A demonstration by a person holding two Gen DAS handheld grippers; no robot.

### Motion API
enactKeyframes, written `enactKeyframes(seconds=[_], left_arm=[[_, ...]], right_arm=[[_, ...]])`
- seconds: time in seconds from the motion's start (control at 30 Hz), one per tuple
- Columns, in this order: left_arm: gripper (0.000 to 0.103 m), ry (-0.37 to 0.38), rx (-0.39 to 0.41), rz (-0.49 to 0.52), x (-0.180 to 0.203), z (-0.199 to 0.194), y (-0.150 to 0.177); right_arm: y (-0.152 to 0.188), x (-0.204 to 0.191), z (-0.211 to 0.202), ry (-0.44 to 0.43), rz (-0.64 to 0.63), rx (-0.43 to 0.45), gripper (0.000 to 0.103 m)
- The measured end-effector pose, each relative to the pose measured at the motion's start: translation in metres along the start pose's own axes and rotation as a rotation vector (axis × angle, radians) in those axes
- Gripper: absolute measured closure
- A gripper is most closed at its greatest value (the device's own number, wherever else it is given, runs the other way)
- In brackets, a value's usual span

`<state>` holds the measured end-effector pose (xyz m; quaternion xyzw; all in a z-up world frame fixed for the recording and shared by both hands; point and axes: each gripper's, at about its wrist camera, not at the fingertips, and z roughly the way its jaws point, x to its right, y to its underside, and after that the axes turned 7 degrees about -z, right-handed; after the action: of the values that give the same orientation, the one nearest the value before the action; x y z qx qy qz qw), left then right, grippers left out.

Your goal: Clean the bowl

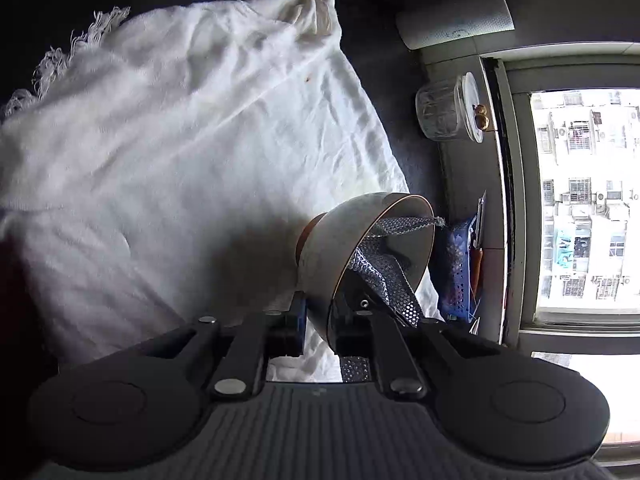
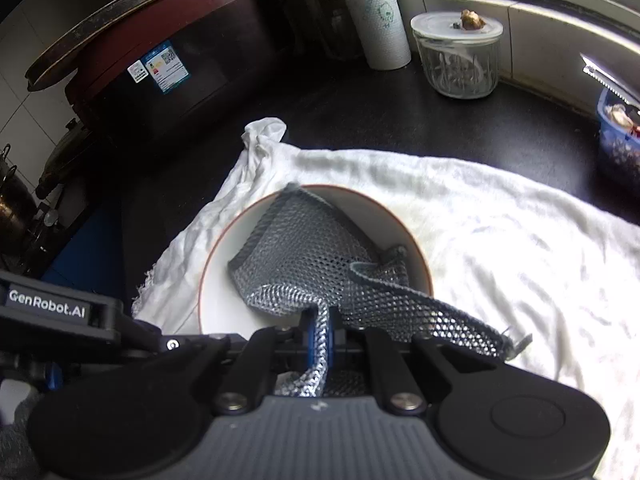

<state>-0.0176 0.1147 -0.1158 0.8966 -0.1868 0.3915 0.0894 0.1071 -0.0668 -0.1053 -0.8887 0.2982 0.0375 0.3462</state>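
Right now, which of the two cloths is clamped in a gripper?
The grey mesh cloth, clamped by the right gripper inside the bowl; the white towel lies flat underneath.

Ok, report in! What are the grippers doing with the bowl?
Left gripper clamps white red-rimmed bowl at rim. Right gripper pinches grey mesh cloth inside it. Nothing blocking.

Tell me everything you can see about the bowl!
The bowl looks white and ceramic, with a thin reddish-brown rim and a brownish foot. It is tipped on its side above the white cloth. The left gripper pinches its rim. A grey mesh scrubbing cloth, held by the right gripper, lies inside it.
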Motion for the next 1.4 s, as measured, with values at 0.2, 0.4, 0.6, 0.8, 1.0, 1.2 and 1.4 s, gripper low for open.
enactKeyframes(seconds=[0.2, 0.4, 0.6, 0.8, 1.0, 1.2, 1.4], left_arm=[[0.063, -0.294, 0.166, 0.709, 0.058, 0.008, 0.021], [0.091, -0.343, 0.140, 1.107, 0.083, 0.012, 0.023], [0.092, -0.227, 0.036, 0.920, 0.070, 0.007, -0.002], [0.091, -0.156, -0.005, 0.694, 0.051, 0.000, 0.002], [0.091, -0.086, -0.014, 0.399, 0.027, -0.002, 0.001], [0.092, -0.033, -0.056, -0.065, -0.031, 0.012, 0.013], [0.084, -0.146, 0.134, 0.179, -0.005, -0.007, 0.034]], right_arm=[[0.008, -0.006, 0.000, 0.020, -0.042, 0.001, 0.100], [0.007, -0.015, -0.005, 0.068, -0.118, 0.007, 0.100], [-0.010, -0.008, -0.011, 0.146, -0.122, 0.021, 0.100], [-0.015, -0.010, 0.003, 0.160, -0.088, -0.054, 0.100], [-0.003, 0.009, 0.007, 0.060, 0.099, -0.085, 0.100], [0.001, 0.017, 0.015, -0.104, 0.165, -0.094, 0.100], [0.002, 0.000, 0.012, -0.128, -0.004, -0.090, 0.100]])
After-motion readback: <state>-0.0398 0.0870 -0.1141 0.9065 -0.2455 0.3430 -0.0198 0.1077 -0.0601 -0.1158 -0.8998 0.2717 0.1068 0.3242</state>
